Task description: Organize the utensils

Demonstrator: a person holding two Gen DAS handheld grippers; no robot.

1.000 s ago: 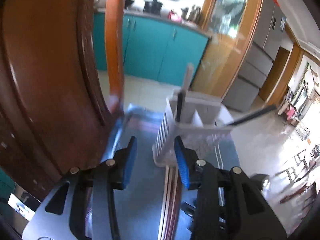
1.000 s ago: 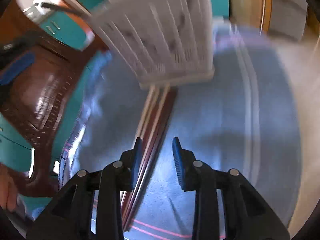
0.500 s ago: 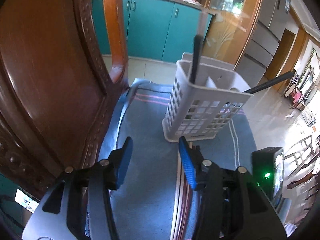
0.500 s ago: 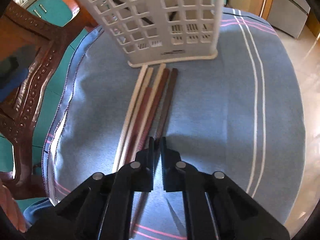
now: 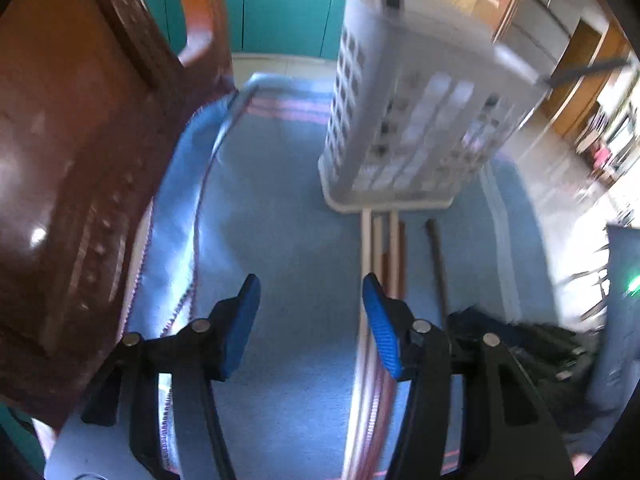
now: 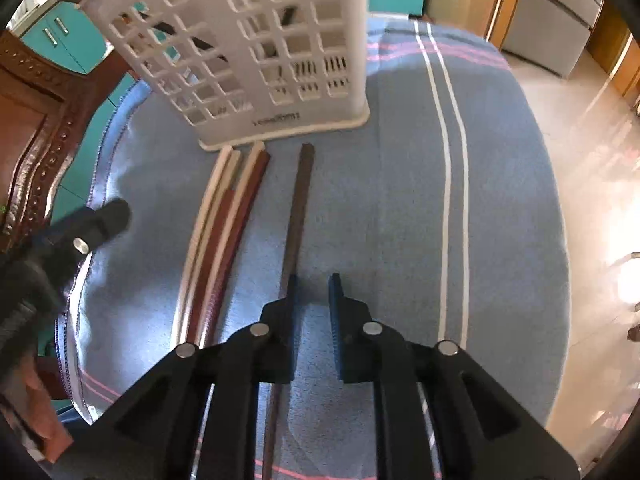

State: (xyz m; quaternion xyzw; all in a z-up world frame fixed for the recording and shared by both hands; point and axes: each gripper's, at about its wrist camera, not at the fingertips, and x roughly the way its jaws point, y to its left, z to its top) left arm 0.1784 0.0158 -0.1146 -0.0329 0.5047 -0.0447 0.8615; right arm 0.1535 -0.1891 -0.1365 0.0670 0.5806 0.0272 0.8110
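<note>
On a round table covered with a blue striped cloth, a white slotted utensil basket stands toward the far edge, with a bundle of pale and reddish chopsticks fanned just in front of its base and one dark chopstick lying a little apart to their right. The right gripper hovers low with its jaws parted by a narrow gap and empty, its left finger over that dark stick's near part, while the left gripper waits wide open over bare cloth beside the bundle. The likely slips — the stick sits under one finger rather than between both, so closing may pinch nothing or nudge it into the bundle, and a thin stick held near one end could pivot and knock the light basket.
</note>
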